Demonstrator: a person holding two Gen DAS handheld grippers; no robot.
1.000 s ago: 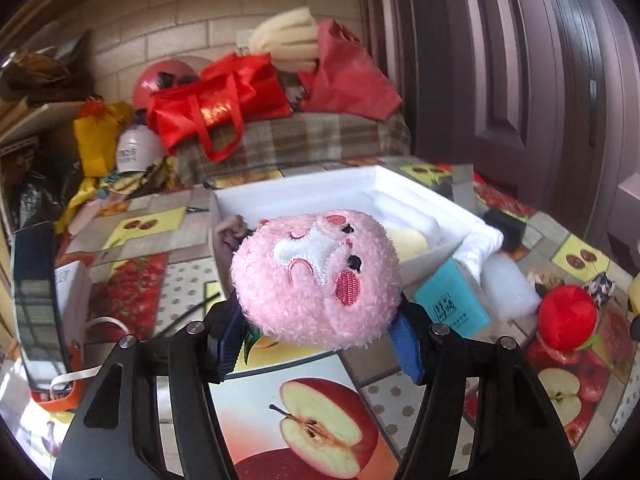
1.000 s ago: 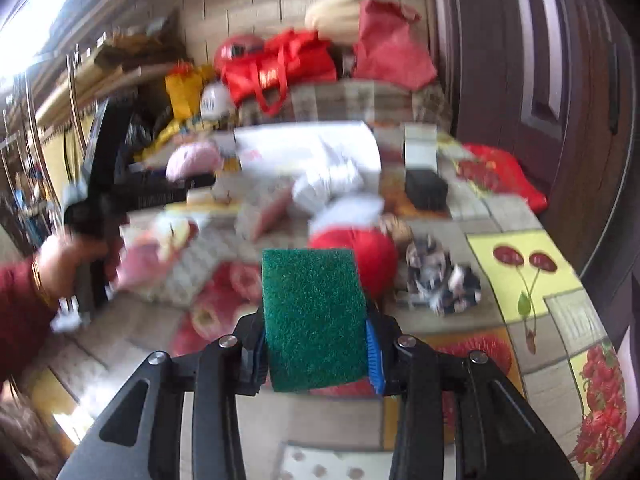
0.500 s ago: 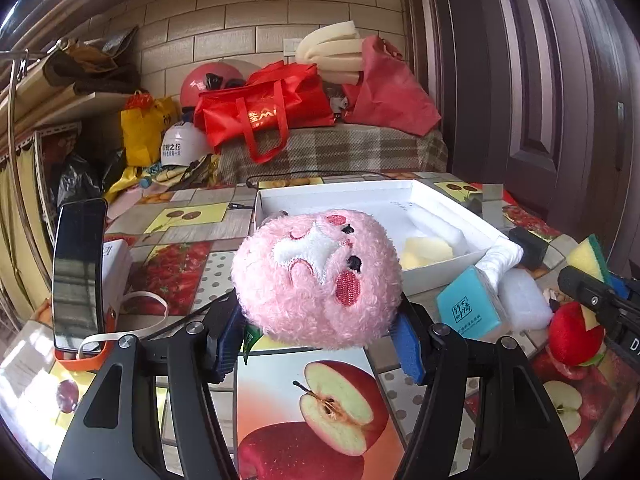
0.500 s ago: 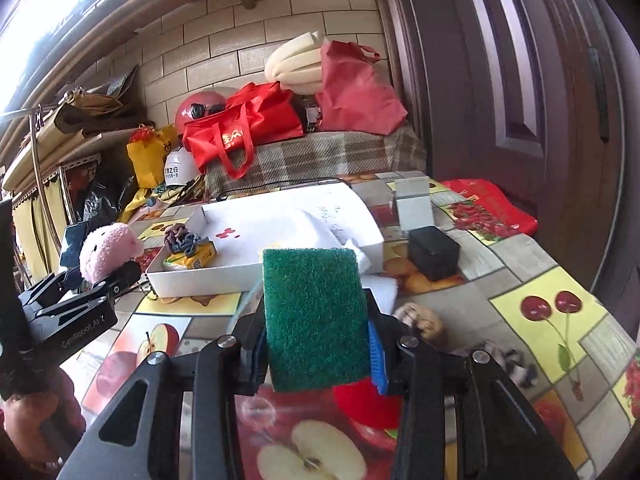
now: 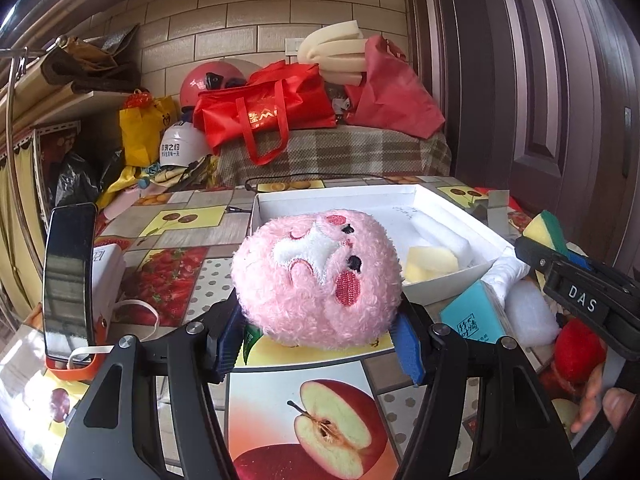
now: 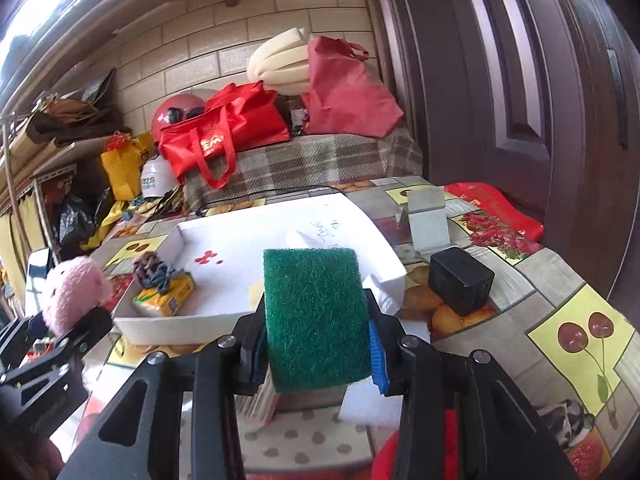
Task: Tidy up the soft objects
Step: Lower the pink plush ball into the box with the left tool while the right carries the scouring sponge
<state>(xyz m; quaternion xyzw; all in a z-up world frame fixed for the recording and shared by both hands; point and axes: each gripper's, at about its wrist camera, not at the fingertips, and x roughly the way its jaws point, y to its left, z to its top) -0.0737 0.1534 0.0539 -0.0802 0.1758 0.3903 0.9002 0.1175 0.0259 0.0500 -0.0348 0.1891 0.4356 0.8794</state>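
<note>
My left gripper [image 5: 318, 338] is shut on a pink plush toy [image 5: 316, 276] and holds it above the table, just in front of the white box [image 5: 336, 198]. My right gripper [image 6: 316, 350] is shut on a green and yellow scouring sponge [image 6: 316, 316], near the box's front right corner [image 6: 390, 276]. The sponge also shows at the right of the left wrist view [image 5: 546, 230]. The plush also shows at the left of the right wrist view [image 6: 74, 290]. In the box lie a white foam block [image 5: 440, 234], a yellow sponge piece [image 5: 430, 262], a yellow packet [image 6: 166, 294] and a knitted scrunchie [image 6: 152, 270].
A phone on an orange stand [image 5: 70, 276] stands at the left. A teal card [image 5: 474, 320], white padding [image 5: 530, 308] and a red plush fruit [image 5: 580, 350] lie right of the box. A black box [image 6: 460, 280] and grey holder [image 6: 428, 220] sit to the right. Bags [image 5: 264, 112] pile behind.
Both grippers have risen and come closer to the white box. The right gripper with the sponge has moved forward, past the red plush fruit, and now shows large in the left wrist view.
</note>
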